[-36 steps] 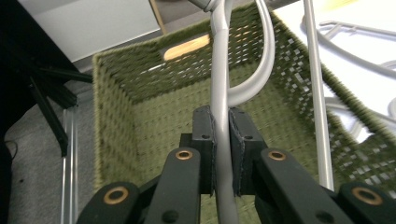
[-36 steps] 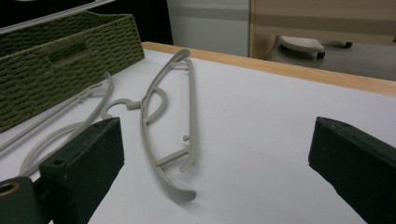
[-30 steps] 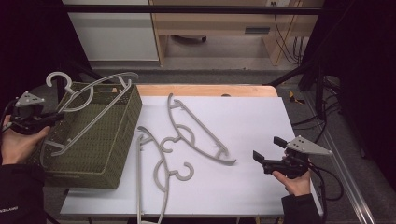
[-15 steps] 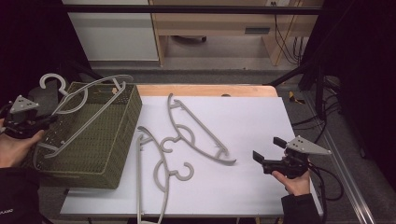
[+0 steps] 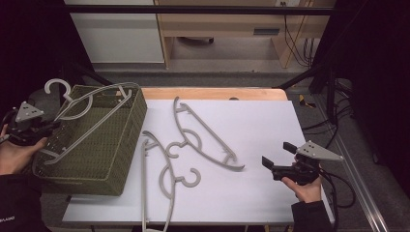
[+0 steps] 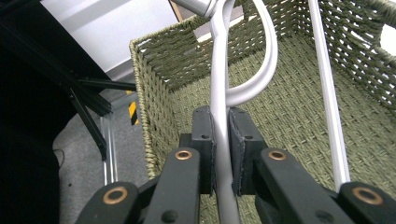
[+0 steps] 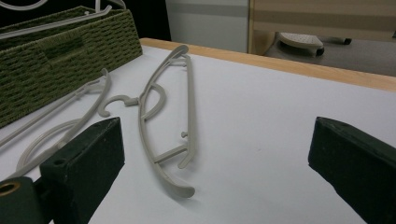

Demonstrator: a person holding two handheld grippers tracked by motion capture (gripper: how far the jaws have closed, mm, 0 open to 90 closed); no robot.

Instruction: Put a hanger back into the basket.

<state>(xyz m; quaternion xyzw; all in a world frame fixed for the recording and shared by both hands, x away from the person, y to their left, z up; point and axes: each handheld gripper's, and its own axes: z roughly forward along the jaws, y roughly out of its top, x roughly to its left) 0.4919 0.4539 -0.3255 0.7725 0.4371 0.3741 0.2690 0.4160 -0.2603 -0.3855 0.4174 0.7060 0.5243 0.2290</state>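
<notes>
A grey plastic hanger (image 5: 87, 110) lies slanted over the green woven basket (image 5: 111, 164) at the table's left, its hook past the far left rim. My left gripper (image 5: 46, 129) is shut on that hanger's frame (image 6: 219, 116), both pads pressing a thin bar above the basket's inside (image 6: 289, 116). Two more grey hangers lie flat on the white table: one (image 5: 205, 133) in the middle, one (image 5: 162, 183) nearer the front edge. My right gripper (image 5: 275, 153) hovers open at the right front, aimed left toward the middle hanger (image 7: 170, 112), with nothing between its jaws.
The white tabletop (image 5: 270, 116) has a wooden strip along its far edge. Black frame bars and cables run along the right side. A wooden bench and white cabinet stand beyond the table.
The left hand and its hanger have shifted slightly left and down over the basket. The right gripper has stayed still.
</notes>
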